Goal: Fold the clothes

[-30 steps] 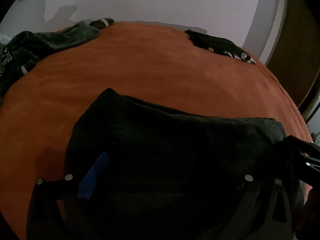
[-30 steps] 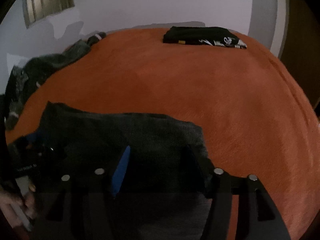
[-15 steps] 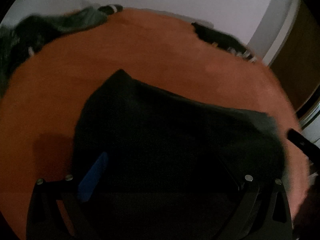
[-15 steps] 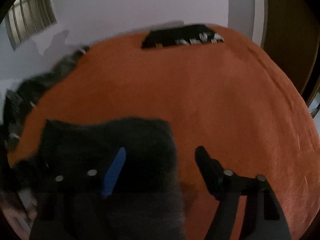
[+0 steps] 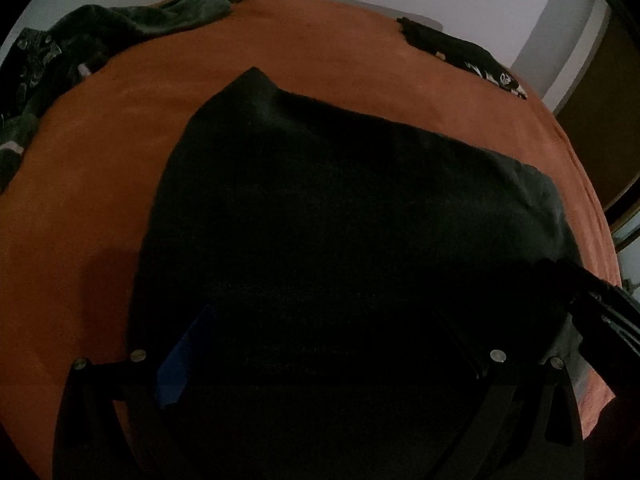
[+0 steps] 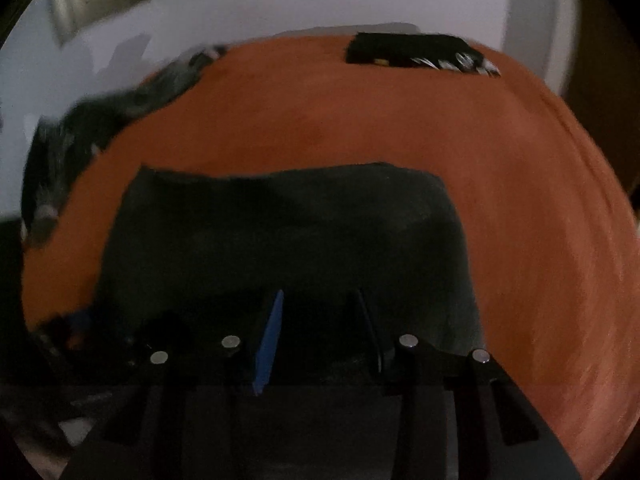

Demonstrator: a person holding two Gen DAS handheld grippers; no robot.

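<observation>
Right gripper jaws closing, dark garment beneath and between them; left gripper jaws spread wide over the same cloth

In the right wrist view one blue pad and a dark finger stand narrow apart above the garment's near edge; whether they pinch it cannot be told. The left jaws, set far apart, hang over the garment, which lies flat on the orange bedspread. Farther off, a folded black item sits by the wall and a heap of dark clothes lies at the left
</observation>
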